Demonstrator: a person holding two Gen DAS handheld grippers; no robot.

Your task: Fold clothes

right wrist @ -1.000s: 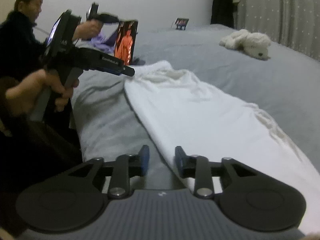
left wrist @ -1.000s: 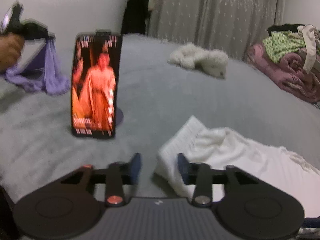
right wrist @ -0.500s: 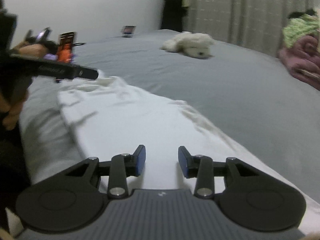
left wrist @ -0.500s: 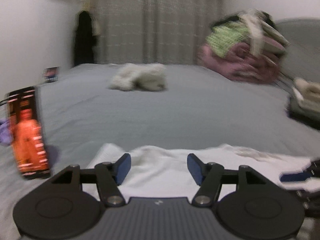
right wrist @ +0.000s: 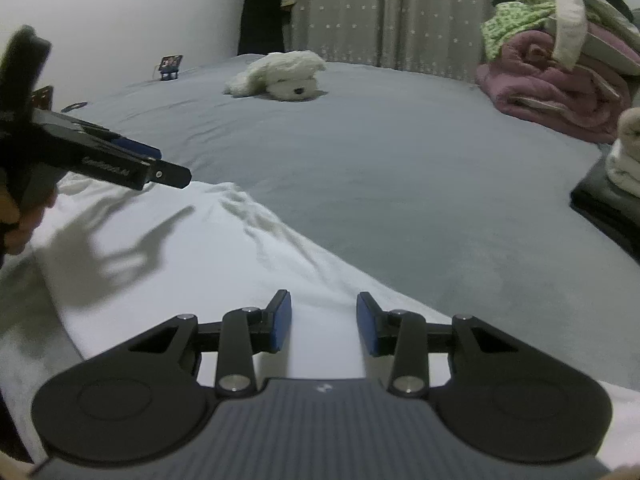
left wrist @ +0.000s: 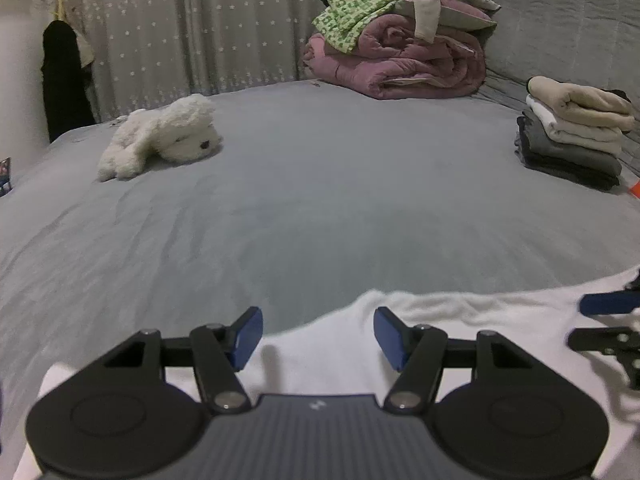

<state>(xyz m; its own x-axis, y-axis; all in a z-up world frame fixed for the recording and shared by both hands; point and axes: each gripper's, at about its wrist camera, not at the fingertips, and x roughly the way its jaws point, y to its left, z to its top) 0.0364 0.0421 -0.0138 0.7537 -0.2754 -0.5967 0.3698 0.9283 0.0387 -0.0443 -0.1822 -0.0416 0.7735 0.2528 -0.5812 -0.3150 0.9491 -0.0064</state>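
A big grey bed (left wrist: pixel 320 208) fills both views, and a white cloth (right wrist: pixel 168 264) lies flat along its near edge. The left gripper (left wrist: pixel 318 336) hangs over the near edge of the bed with its two blue pads wide apart, and nothing is pinched between them; the white cloth lies under them. The right gripper (right wrist: pixel 323 326) hangs over the same cloth farther along the near edge, its pads apart too, with only the flat cloth showing below the gap. From the right wrist view, the left gripper shows at the left side, held in a hand (right wrist: pixel 24 220), and its dark shadow falls on the cloth. A fluffy white toy dog (left wrist: pixel 160 136) lies toward the far left corner of the bed. A pile of loose clothes on a rolled pink blanket (left wrist: pixel 396 60) sits at the far edge. A neat stack of folded clothes (left wrist: pixel 572 132) sits at the right edge of the bed. A curtain with little stars (left wrist: pixel 192 28) hangs behind the bed.
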